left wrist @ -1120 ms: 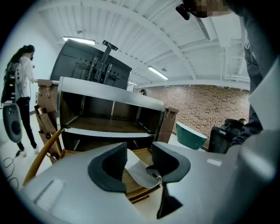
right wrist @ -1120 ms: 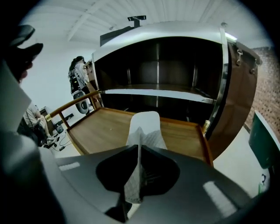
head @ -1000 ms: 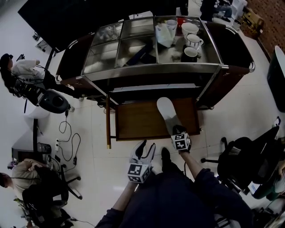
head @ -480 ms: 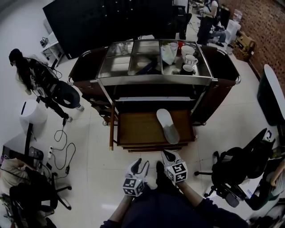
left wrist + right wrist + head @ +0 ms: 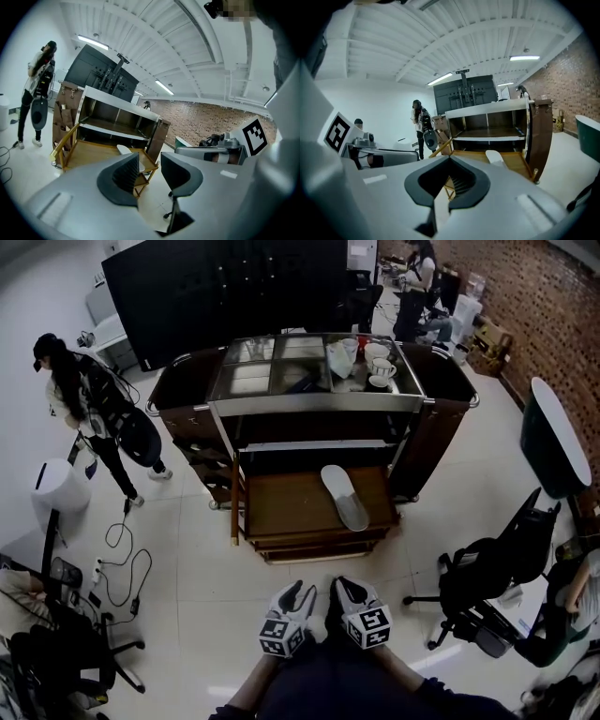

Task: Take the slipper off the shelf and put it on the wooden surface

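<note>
The pale grey slipper (image 5: 345,497) lies flat on the low wooden surface (image 5: 286,512) in front of the shelf unit, with nothing touching it. Both grippers hang close to my body, well short of it. My left gripper (image 5: 301,593) has its jaws apart and closing, with nothing between them. My right gripper (image 5: 341,587) is shut and empty. In the left gripper view the slipper (image 5: 124,149) shows beyond the left gripper (image 5: 150,165), on the wooden surface (image 5: 89,152). The right gripper view has the slipper (image 5: 494,157) behind the closed right gripper (image 5: 451,182).
The dark shelf unit (image 5: 441,418) has a metal top carrying white cups (image 5: 380,364). A person (image 5: 84,399) stands at the left by a white bin (image 5: 61,486). Cables (image 5: 122,554) lie on the floor at the left, and office chairs (image 5: 487,582) stand at the right.
My right gripper has drawn back from the slipper's heel, leaving the slipper on the wood. Both grippers and my head have pulled away from the shelf unit.
</note>
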Demonstrator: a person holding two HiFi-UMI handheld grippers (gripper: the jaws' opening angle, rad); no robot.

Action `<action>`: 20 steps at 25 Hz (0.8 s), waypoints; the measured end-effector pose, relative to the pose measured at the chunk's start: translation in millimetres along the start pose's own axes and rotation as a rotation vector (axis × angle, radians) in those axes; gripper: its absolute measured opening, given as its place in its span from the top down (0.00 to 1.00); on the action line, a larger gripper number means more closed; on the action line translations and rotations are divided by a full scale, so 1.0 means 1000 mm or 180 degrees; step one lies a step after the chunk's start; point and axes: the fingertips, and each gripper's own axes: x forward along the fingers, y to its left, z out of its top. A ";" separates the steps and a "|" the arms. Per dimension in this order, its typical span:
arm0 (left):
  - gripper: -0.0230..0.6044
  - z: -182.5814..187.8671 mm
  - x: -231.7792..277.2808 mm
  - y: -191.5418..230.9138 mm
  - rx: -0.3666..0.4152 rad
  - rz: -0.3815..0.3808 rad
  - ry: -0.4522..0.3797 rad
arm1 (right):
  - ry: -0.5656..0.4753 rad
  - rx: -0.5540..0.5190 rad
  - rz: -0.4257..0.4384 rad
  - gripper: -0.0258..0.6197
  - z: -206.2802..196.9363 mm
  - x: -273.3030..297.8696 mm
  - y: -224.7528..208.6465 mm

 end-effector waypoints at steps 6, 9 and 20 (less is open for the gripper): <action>0.71 -0.001 -0.022 -0.009 0.0029 -0.0057 -0.0069 | -0.0063 -0.0140 -0.0063 0.96 0.002 -0.011 0.013; 0.71 0.004 -0.030 -0.007 0.0038 -0.0060 -0.0120 | -0.0066 -0.0174 -0.0041 0.96 0.002 -0.012 0.021; 0.72 0.031 -0.032 -0.011 -0.0004 -0.0176 -0.0303 | -0.0149 -0.0282 -0.0021 0.96 0.023 -0.011 0.029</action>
